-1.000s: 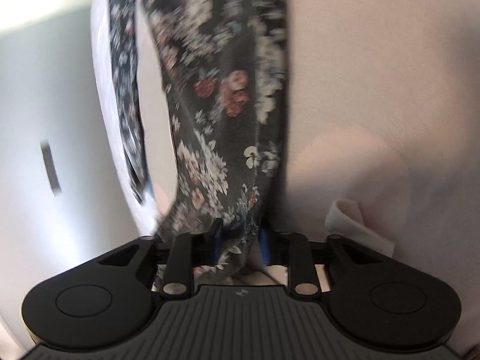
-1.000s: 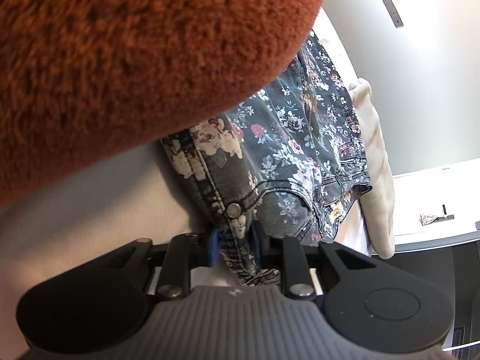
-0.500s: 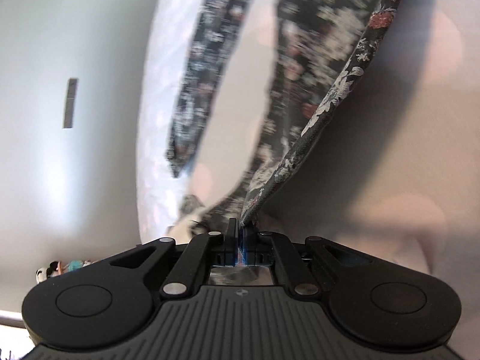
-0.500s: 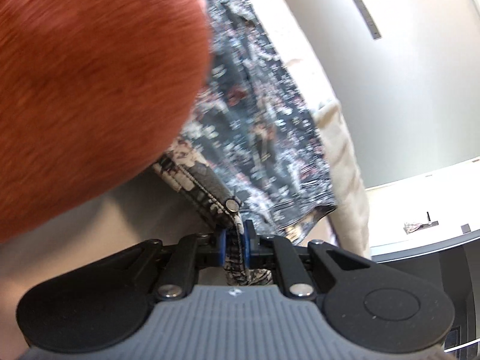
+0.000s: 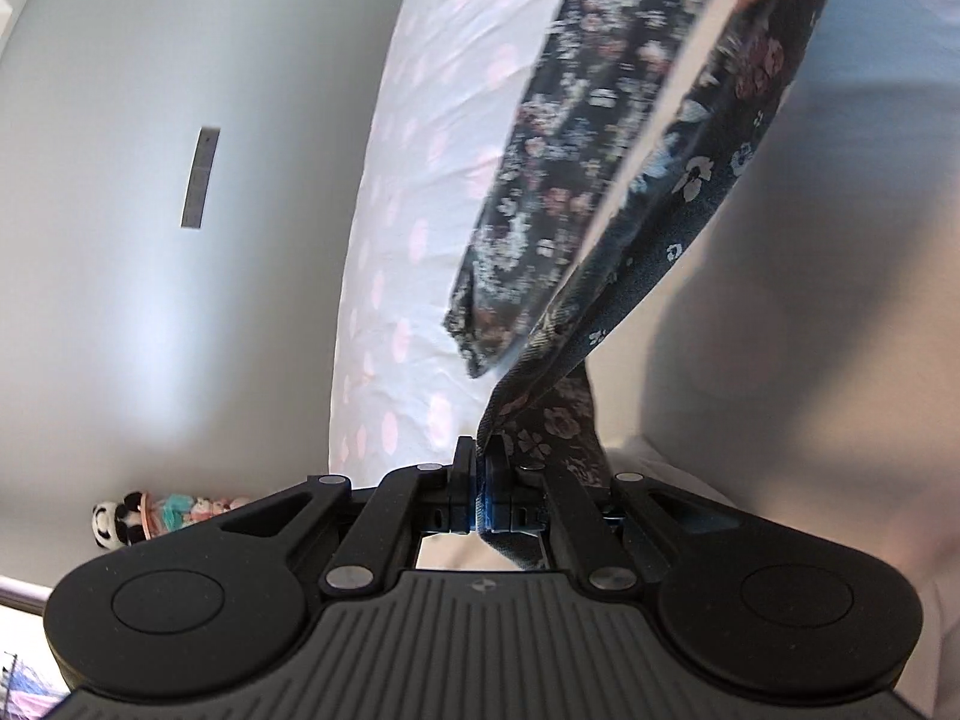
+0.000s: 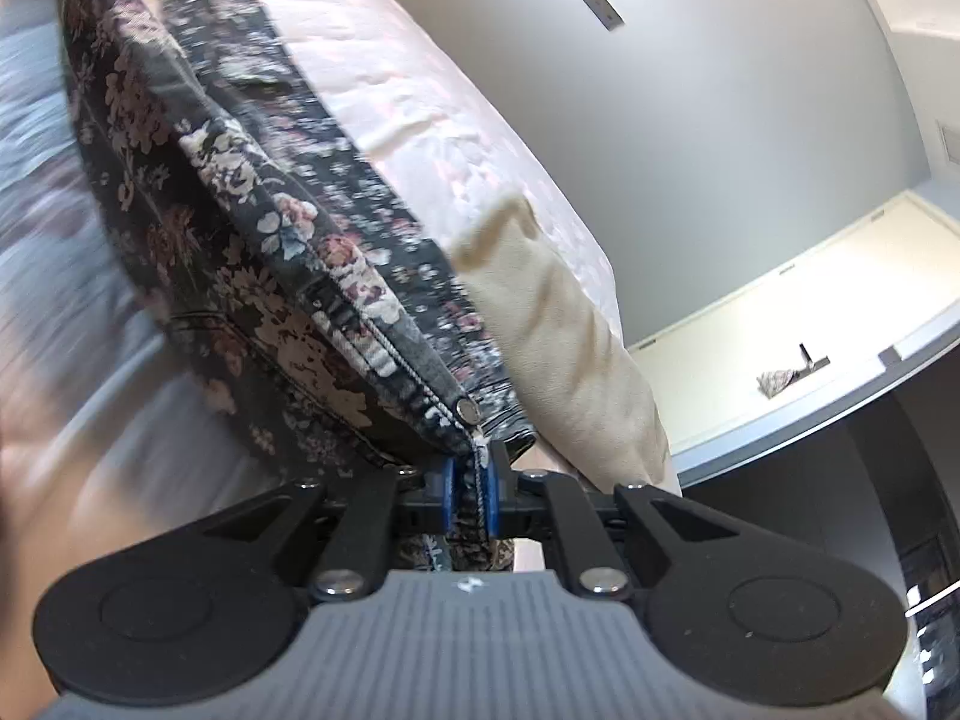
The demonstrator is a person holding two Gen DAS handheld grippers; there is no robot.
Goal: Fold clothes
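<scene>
Two grippers hold one garment for you. Your left gripper point(image 5: 479, 483) has its jaws pressed tight together on a thin edge of the floral jeans point(image 5: 606, 192). Your right gripper point(image 6: 469, 495) stands narrow, its blue pads point(image 6: 447, 495) clamped on the thick waistband point(image 6: 384, 336) just below a metal rivet point(image 6: 467, 410).

No brand, label or readable writing shows on the jeans or on the grippers; only a small emblem point(image 5: 483, 586) sits on the gripper body, too small to read.

The jeans hang in the air between both grippers, above the bed point(image 5: 414, 228) with its pale sheet of pink dots. One leg dangles free at the far side in the left view. In the right view a beige cloth point(image 6: 570, 348) lies on the bed just to the right of the jeans, and a white shelf point(image 6: 798, 324) is farther right by the wall point(image 6: 750, 120).

Compared with a second ago, the jeans have come up from the bed and now hang stretched. The left jaws were then still apart around the fabric; now they are closed on it. The right jaws have also narrowed on the waistband. The fuzzy orange thing that filled the upper left of the right view is gone from sight. A toy panda point(image 5: 117, 531) has appeared low at the left in the left view.
</scene>
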